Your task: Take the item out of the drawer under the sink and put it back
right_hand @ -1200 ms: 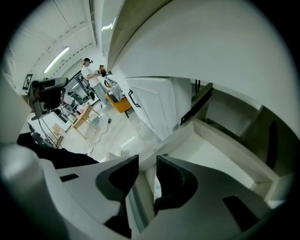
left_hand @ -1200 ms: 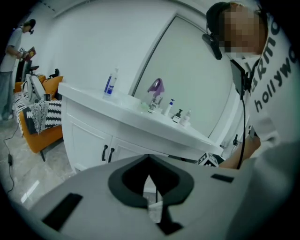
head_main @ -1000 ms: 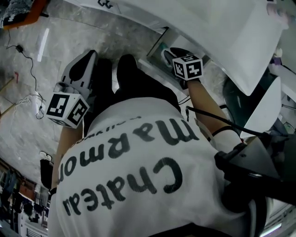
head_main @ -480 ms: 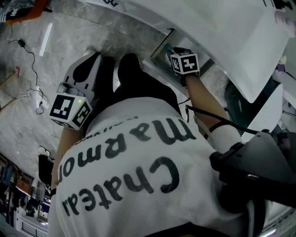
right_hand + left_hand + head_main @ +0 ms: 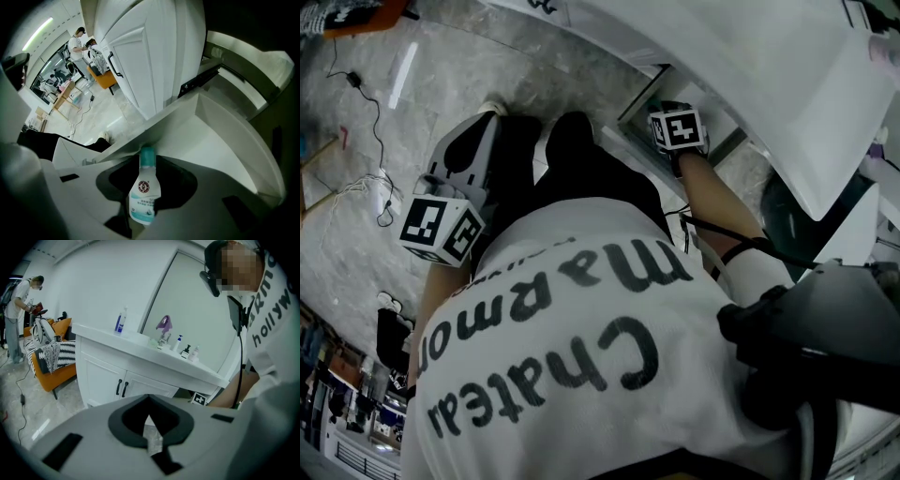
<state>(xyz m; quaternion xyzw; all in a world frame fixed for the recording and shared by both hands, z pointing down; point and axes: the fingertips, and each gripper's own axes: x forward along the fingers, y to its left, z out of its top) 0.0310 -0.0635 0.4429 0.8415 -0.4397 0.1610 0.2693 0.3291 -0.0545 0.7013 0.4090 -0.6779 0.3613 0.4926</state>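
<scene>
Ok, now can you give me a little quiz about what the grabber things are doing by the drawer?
1. What does the right gripper hold? A a sponge, B a small bottle with a teal cap, C nothing.
2. True or false: the left gripper grips a bottle too.
3. Fill in: the white drawer beneath the bottle is pulled ___.
Key: 1 B; 2 false; 3 open.
</scene>
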